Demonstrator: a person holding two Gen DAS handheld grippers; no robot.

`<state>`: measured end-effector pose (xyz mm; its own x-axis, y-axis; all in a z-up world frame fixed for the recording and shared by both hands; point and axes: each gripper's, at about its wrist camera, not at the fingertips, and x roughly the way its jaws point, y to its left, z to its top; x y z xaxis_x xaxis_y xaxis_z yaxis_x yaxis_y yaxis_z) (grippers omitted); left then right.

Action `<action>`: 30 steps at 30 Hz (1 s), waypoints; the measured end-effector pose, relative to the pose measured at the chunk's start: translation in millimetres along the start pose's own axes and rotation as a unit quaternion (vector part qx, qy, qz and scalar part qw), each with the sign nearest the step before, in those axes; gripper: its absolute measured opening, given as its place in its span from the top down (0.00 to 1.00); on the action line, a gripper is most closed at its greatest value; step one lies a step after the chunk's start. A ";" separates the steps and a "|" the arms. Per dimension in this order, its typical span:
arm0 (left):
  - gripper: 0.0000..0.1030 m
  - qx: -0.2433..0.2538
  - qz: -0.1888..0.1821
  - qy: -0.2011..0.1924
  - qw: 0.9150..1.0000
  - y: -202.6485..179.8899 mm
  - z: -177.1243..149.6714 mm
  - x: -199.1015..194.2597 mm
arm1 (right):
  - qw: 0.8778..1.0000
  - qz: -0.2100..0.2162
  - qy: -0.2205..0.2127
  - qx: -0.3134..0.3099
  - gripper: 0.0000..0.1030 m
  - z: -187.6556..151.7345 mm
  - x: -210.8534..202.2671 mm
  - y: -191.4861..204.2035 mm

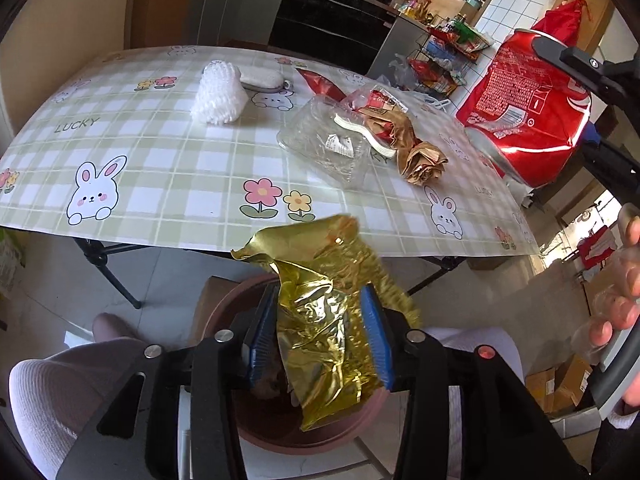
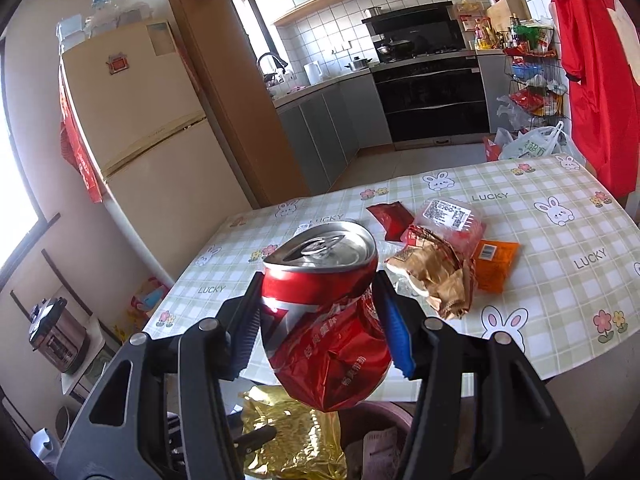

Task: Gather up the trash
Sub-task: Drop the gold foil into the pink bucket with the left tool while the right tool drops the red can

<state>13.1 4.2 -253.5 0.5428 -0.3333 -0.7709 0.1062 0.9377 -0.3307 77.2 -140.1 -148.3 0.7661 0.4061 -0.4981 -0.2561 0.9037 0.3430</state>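
Left wrist view. The left gripper (image 1: 320,332) has its blue ribbed pads closed part-way onto a crinkled gold foil wrapper (image 1: 332,320), which stands up between them, glossy and heavily creased. Directly below sits a round reddish-brown plastic bin (image 1: 304,428); its contents are largely hidden by the wrapper and the black gripper frame. Beyond lies a table under a green-checked vinyl cloth with rabbit and flower prints (image 1: 180,168). On it: a white foam mesh sleeve (image 1: 219,94), a clear crumpled plastic tray (image 1: 320,140), a twisted brown paper wrapper (image 1: 420,156) and a red foil packet (image 1: 320,82), partly covered by the tray. A dented red aluminium drinks can (image 1: 524,120) is at upper right, off the table edge, pinched by dark fingers that are cut off by the frame.

Right wrist view. The right gripper (image 2: 316,320) is clamped on the same can (image 2: 328,320); its side wall is buckled, the silver top tilted. Under it the gold wrapper (image 2: 296,440) shows above the bin rim (image 2: 392,412). An orange sachet (image 2: 496,264) lies beside the brown paper (image 2: 436,276) on the cloth (image 2: 560,280). Print on the tray label is too small to read.
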 end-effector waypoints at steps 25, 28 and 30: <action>0.07 -0.033 0.144 -0.165 0.975 27.7 21.3 -99.7 | 0.987 -0.022 0.158 -0.021 0.46 -85.0 27.7 26.3; 0.06 -0.038 0.160 -0.167 0.972 32.2 21.8 -99.7 | 0.985 -0.025 0.167 -0.024 0.46 -88.3 31.3 28.3; 0.06 -0.041 0.165 -0.169 0.971 34.8 22.3 -99.6 | 0.985 -0.029 0.170 -0.027 0.45 -89.2 33.4 29.4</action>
<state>-18.7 72.1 -176.1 0.7794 0.0470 -0.6248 -0.1781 0.9727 -0.1490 42.7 -87.9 -226.0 0.5403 0.3676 -0.7569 -0.2557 0.9287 0.2685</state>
